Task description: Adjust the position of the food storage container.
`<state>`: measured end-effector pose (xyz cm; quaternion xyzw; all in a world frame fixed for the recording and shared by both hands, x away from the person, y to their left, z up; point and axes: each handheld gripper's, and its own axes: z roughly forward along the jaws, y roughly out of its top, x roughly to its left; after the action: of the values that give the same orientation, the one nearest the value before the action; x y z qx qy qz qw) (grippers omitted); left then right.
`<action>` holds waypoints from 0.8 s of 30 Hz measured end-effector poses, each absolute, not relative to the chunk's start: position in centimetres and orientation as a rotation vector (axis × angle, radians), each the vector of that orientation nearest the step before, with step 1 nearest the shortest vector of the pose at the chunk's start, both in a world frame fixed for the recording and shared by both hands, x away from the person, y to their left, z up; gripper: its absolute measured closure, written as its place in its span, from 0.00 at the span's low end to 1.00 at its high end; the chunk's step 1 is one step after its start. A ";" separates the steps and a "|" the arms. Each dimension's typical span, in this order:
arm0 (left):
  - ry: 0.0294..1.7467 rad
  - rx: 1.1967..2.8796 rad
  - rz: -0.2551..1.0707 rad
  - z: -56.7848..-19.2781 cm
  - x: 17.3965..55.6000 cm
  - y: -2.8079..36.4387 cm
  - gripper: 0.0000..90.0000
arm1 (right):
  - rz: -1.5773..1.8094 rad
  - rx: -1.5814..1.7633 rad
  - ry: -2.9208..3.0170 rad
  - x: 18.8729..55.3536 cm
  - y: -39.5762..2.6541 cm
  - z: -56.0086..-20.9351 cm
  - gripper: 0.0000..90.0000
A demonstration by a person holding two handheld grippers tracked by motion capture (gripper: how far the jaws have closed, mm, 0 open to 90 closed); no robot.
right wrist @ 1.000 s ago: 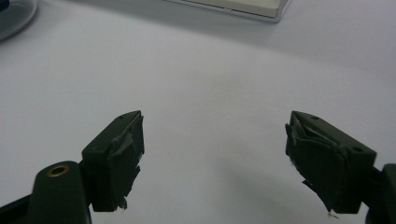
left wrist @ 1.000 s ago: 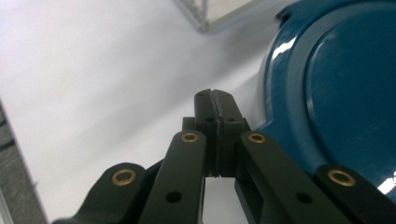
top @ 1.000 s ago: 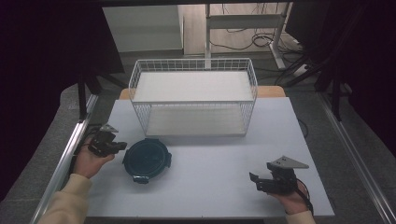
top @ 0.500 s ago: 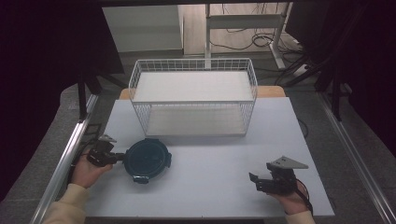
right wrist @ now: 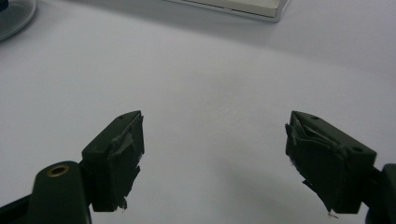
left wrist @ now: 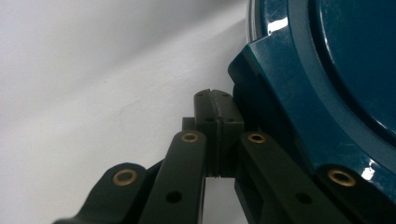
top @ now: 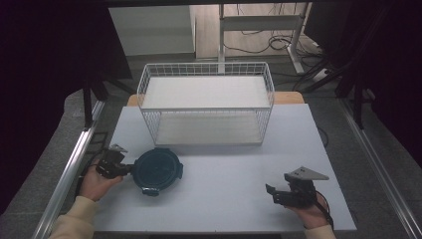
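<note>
Since the earlier frame the left gripper has come nearer and lower along the left side of the worktop and now sits against the left rim of the round dark-teal lid; lid and right gripper are where they were.

Left fingers: clenched, pads pressed together with nothing between them. In the left gripper view the closed tips touch, or all but touch, the lid's raised side latch; no grasp yet.

Right fingers: released, standing apart over bare worktop, nothing between them.

Key relation: the lid lies just to the right of the left fingertips, flat on the worktop, near-left of centre. It is round, so no long axis; its protruding latches are the only grip features. The left hand is at the lid; the right hand is well apart, at the near right.

Room: open worktop to the right of the lid and toward the near edge. The white wire basket stands beyond it, close to its far rim. The worktop's left edge is near the left hand, so, by my judgement, travel is best to the right.
</note>
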<state>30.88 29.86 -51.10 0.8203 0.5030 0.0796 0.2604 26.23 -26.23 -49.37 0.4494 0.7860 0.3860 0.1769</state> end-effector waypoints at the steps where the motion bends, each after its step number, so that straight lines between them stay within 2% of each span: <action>1: 1.359 2.218 0.212 -51.1 30.9 29.7 1.00 | 1.093 1.272 2.224 26.2 -26.2 -49.4 0.21; 24: 1.220 2.201 0.075 -51.7 30.0 23.9 1.00 | 1.103 1.276 2.215 26.1 -26.3 -49.2 0.21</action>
<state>30.02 23.93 -51.67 0.8319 0.4614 0.0283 0.3071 26.09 -26.25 -49.19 0.4511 0.7829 0.3900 0.1777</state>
